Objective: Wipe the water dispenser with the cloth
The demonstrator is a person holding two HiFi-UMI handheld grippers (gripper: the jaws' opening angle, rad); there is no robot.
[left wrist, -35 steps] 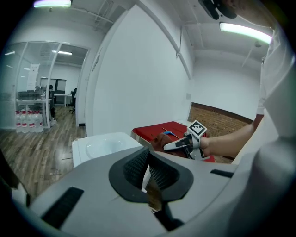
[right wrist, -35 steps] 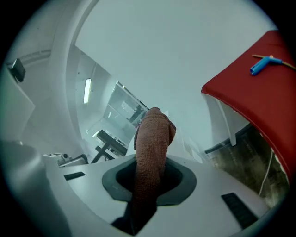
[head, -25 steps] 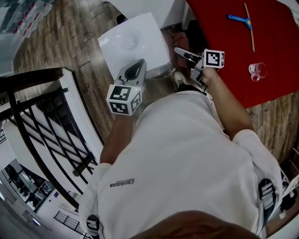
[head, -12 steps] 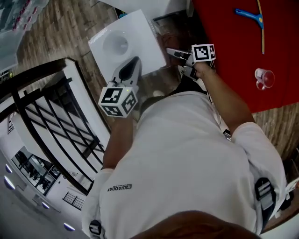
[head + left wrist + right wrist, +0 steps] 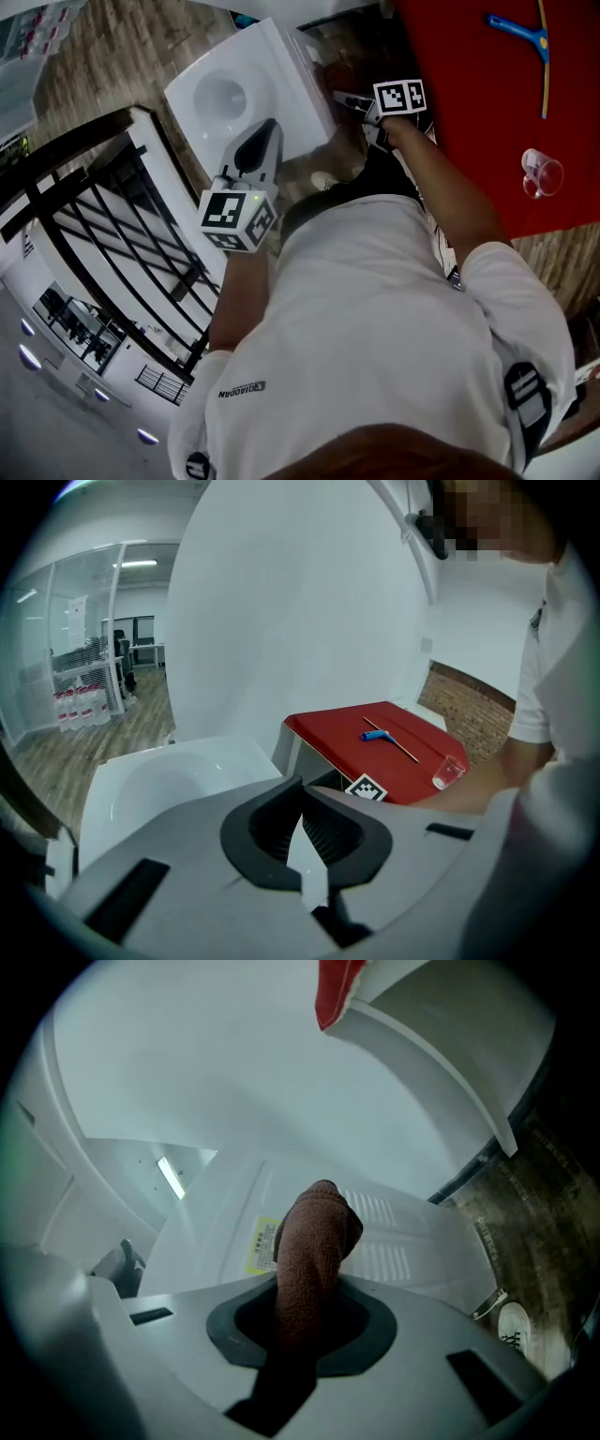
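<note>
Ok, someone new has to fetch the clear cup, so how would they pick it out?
Find the red table beside the white water dispenser. The cup stands toward the table edge nearest the person, apart from the blue-handled tool; it is the only small see-through thing there.

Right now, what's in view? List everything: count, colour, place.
water dispenser: 1, white, on the wood floor left of the table
cloth: 1, brown, between the right jaws, in front of the dispenser's vented panel
table: 1, red top, right of the dispenser
stick tool: 1, blue head, thin tan stick, far part of the table
cup: 1, clear, on the table
railing: 1, black, left of the person
shoe: 1 seen, white, on the floor
left hand-held gripper: grey, shut, empty, over the dispenser's top
right hand-held gripper: grey, shut on the cloth
</note>
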